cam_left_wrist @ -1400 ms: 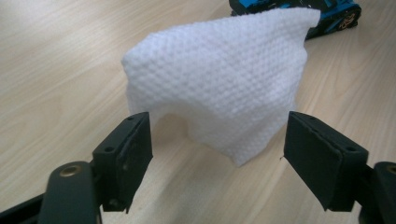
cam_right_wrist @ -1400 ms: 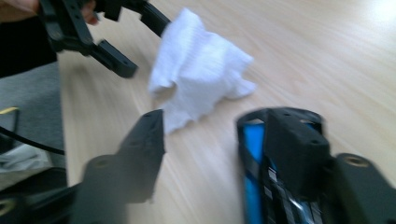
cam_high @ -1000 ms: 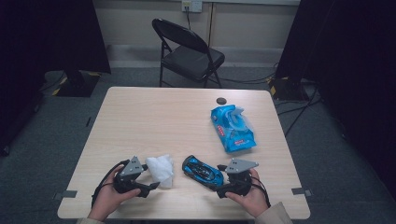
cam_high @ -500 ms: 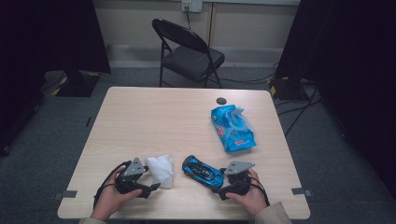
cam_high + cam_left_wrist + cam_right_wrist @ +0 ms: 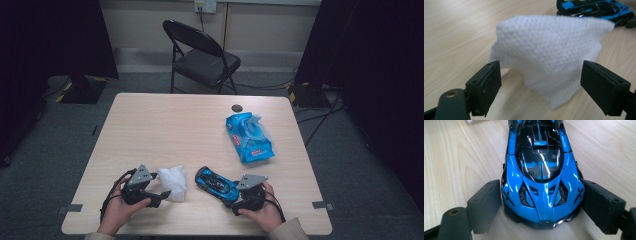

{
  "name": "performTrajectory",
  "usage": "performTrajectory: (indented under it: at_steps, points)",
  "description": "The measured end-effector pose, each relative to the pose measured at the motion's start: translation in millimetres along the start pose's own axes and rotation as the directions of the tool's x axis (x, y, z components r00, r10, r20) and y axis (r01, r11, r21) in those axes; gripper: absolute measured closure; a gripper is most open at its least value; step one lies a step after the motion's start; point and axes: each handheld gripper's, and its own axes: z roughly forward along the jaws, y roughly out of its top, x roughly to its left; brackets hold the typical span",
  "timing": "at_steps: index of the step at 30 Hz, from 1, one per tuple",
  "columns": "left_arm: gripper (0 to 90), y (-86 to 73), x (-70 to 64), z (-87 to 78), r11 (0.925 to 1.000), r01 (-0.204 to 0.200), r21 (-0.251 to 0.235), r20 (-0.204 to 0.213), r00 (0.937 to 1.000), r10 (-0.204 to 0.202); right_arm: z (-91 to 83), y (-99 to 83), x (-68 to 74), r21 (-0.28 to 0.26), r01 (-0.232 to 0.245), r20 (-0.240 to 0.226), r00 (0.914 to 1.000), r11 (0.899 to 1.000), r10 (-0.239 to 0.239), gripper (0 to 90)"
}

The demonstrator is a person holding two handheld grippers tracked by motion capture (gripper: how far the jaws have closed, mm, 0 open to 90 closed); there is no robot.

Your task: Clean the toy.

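Since the earlier frames little had shifted: the right gripper [image 5: 239, 199] had crept a touch closer around the car's nose, while the left gripper [image 5: 159, 196] and wipe sat as before.

Landmark: the car [image 5: 216, 182]. It lay on the table [image 5: 170, 125] near the front edge, at a slant, nose toward the person's right hand. The wipe pack [image 5: 248, 137], flap up, lay beyond the car, well apart. The wipe [image 5: 172, 181], crumpled and standing in a peak, sat just beside the car's tail, on the left. A small dark disc [image 5: 236, 107] lay beyond the pack.

Right gripper [image 5: 541, 220]: jaws released, straddling the car [image 5: 540, 177] at its front wings, a narrow gap each side; no pinch yet. Left gripper [image 5: 539, 87]: jaws spread wide, either side of the wipe [image 5: 549, 55], not clenched on it.

Judgement: the step was to take hold of both before wiping. To do it well, close the right jaws squarely on the wings, low, so the slick body cannot squirt forward. Push the left jaws deeper into the wipe before closing, to catch a thick fold and not merely the thin hanging corner.
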Motion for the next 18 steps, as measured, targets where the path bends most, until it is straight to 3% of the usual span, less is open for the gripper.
performTrajectory:
  at_steps: [4, 9, 16, 18]
  points:
    - [18.2, 2.6, -4.6, 8.1, 0.9999, -0.011, 0.011, 0.004, 0.9999, 0.011, 0.0, 0.0, 0.0, 0.000, 0.000, 0.001, 1.0000, 1.000, 0.000, 18.8]
    - [26.7, 1.4, -10.0, 22.6, 0.9979, -0.038, 0.053, -0.026, 0.9989, 0.039, 0.0, 0.0, 0.1, 0.000, 0.001, 0.001, 1.0000, 1.000, -0.001, 18.9]
    - [34.4, 2.0, -14.1, 30.9, 0.9961, -0.080, 0.039, -0.051, 0.9953, 0.082, 0.0, 0.0, 0.0, 0.000, 0.001, 0.001, 1.0000, 1.000, -0.001, 18.8]
    - [36.1, 1.1, -16.9, 37.2, 0.9943, -0.088, 0.059, -0.046, 0.9948, 0.091, 0.0, 0.0, 0.1, 0.000, 0.000, 0.001, 1.0000, 1.000, 0.000, 18.9]
